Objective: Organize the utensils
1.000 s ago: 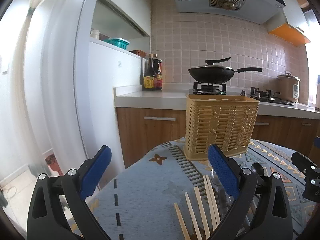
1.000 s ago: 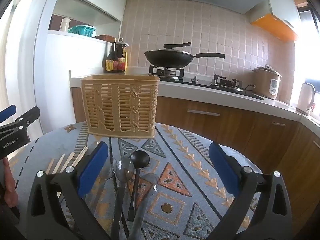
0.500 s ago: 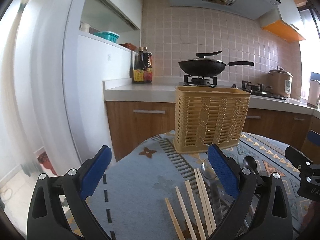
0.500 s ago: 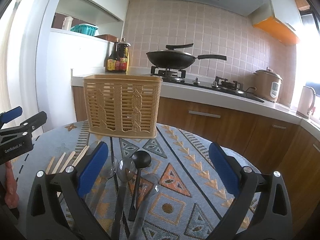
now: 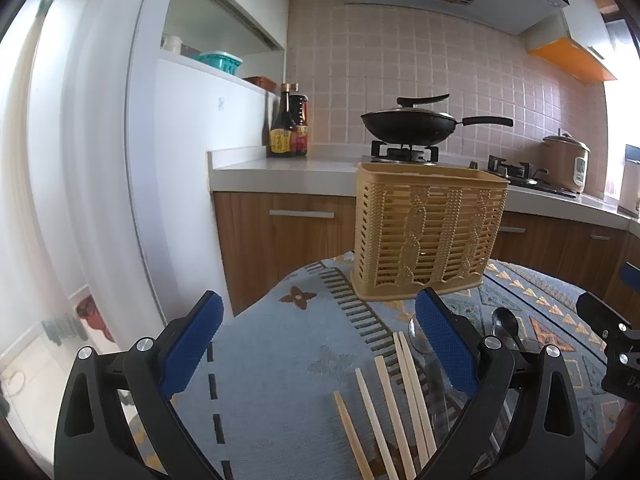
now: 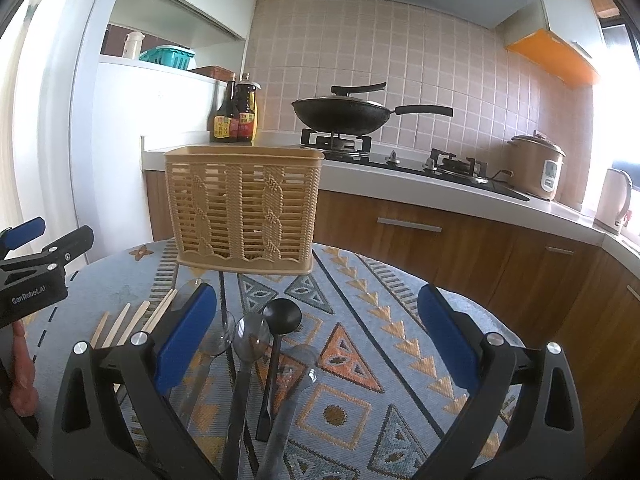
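A tan slotted utensil basket [image 5: 428, 236] stands upright at the far side of the patterned tablecloth; it also shows in the right wrist view [image 6: 244, 208]. Several wooden chopsticks [image 5: 396, 396] lie side by side in front of it, also seen in the right wrist view [image 6: 132, 320]. A black spoon [image 6: 276, 344] and clear plastic spoons [image 6: 244, 360] lie beside the chopsticks. My left gripper [image 5: 316, 344] is open and empty above the cloth, left of the chopsticks. My right gripper [image 6: 316, 332] is open and empty above the spoons.
The round table [image 6: 400, 360] has a blue patterned cloth. Behind it runs a kitchen counter [image 6: 440, 188] with a black wok [image 6: 340, 114], sauce bottles [image 6: 234, 116] and a rice cooker [image 6: 538, 166]. A white wall [image 5: 100, 160] stands at the left.
Both grippers have shifted slightly, so the basket and utensils sit a little differently in view. Both jaws stay open and nothing was picked up.
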Tool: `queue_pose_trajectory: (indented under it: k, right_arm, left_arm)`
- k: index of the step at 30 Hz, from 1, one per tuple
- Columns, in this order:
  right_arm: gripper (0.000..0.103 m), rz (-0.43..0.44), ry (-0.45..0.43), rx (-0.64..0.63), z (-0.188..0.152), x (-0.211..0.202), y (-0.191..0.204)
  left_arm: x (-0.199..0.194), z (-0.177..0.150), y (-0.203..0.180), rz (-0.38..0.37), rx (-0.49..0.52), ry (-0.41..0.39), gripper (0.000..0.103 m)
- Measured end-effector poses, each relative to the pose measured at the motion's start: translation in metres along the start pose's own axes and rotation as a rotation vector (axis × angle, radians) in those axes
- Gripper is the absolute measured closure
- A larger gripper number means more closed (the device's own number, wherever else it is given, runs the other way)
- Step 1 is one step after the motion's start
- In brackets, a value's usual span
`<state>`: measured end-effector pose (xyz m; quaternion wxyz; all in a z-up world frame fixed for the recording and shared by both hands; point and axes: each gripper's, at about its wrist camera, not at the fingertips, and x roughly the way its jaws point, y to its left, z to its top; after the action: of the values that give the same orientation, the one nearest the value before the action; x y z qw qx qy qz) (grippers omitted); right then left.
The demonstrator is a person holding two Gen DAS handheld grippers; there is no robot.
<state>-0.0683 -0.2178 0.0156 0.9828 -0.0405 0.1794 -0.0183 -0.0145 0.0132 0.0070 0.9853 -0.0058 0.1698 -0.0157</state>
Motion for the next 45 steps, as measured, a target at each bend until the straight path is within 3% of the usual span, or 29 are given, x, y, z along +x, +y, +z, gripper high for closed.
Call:
queue_pose_trajectory:
  k: [38, 40, 42, 45]
  right_arm:
    - [0.007, 0.002, 0.010, 0.004, -0.004, 0.001, 0.000]
    - [0.007, 0.014, 0.018, 0.020, -0.002, 0.002, -0.004]
    - [0.007, 0.022, 0.035, 0.066, 0.001, 0.003, -0.013]
    - [0.007, 0.052, 0.103, 0.126, 0.008, 0.007, -0.025]
  left_arm:
    - [0.001, 0.001, 0.000, 0.012, -0.007, 0.007, 0.009]
    - [0.004, 0.005, 0.000, 0.035, -0.010, 0.032, 0.009]
    - [0.009, 0.010, 0.005, 0.000, -0.031, 0.071, 0.009]
    - [0.022, 0.021, 0.020, -0.075, -0.083, 0.198, 0.011]
